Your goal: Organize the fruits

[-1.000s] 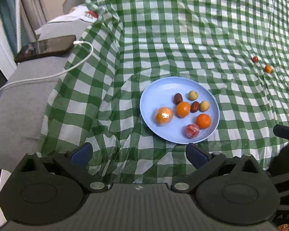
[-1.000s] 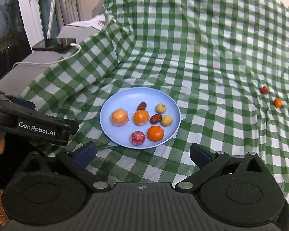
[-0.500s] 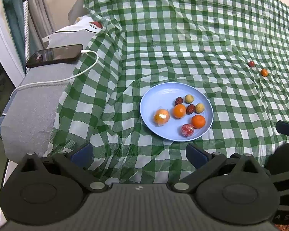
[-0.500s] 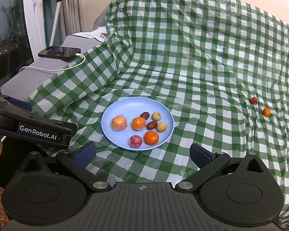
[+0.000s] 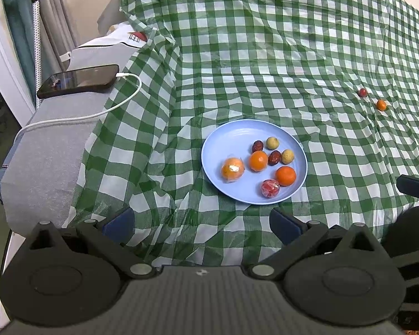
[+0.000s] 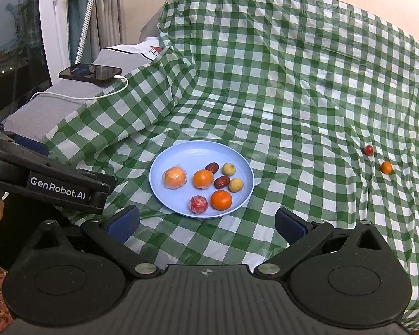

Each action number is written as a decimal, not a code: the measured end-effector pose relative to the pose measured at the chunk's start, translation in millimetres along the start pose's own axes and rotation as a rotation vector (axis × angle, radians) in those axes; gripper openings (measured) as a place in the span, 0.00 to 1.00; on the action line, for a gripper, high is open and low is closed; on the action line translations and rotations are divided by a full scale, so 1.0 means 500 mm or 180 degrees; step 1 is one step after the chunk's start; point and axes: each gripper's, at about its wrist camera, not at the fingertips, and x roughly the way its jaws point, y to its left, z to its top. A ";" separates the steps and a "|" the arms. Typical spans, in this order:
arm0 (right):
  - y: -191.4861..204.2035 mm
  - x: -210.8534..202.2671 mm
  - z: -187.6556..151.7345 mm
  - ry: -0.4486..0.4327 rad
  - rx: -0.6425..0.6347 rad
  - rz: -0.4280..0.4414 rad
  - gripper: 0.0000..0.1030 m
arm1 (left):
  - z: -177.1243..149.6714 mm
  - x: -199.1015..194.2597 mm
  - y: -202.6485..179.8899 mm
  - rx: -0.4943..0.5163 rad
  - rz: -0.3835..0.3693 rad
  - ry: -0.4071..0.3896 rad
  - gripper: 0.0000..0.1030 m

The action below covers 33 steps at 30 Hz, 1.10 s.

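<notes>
Blue plate (image 5: 237, 136) sits on the green checked cloth (image 5: 265, 55) and holds seven fruits: three oranges, one wrapped (image 5: 232, 169), two dark dates, two pale yellow fruits, one wrapped red fruit (image 5: 270, 188). Well right of the plate and beyond it, loose on the cloth – a small red fruit (image 5: 362, 92) and a small orange fruit (image 5: 381, 105). Left tongs (image 5: 199, 220) wide apart, empty. Right tongs (image 6: 206, 223) wide apart, empty – both short of the plate. Phone (image 5: 78, 81) on charging cable (image 5: 78, 117) far left of the plate.

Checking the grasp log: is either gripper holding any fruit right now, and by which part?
Nothing is held. The left gripper and right gripper are both open and empty, short of the blue plate.
</notes>
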 end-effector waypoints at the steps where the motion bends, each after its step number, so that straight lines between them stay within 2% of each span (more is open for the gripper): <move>1: -0.003 0.002 0.000 0.0006 0.0000 0.0006 0.99 | 0.001 0.001 0.000 -0.0001 -0.0001 0.0007 1.00; 23: -0.034 0.048 -0.003 0.0213 0.0155 0.0051 0.99 | 0.006 0.046 -0.011 0.0088 0.0003 0.0218 1.00; 33: -0.096 0.081 0.001 0.0204 0.0463 -0.0048 0.99 | 0.049 0.078 -0.033 0.0165 0.0040 0.0285 1.00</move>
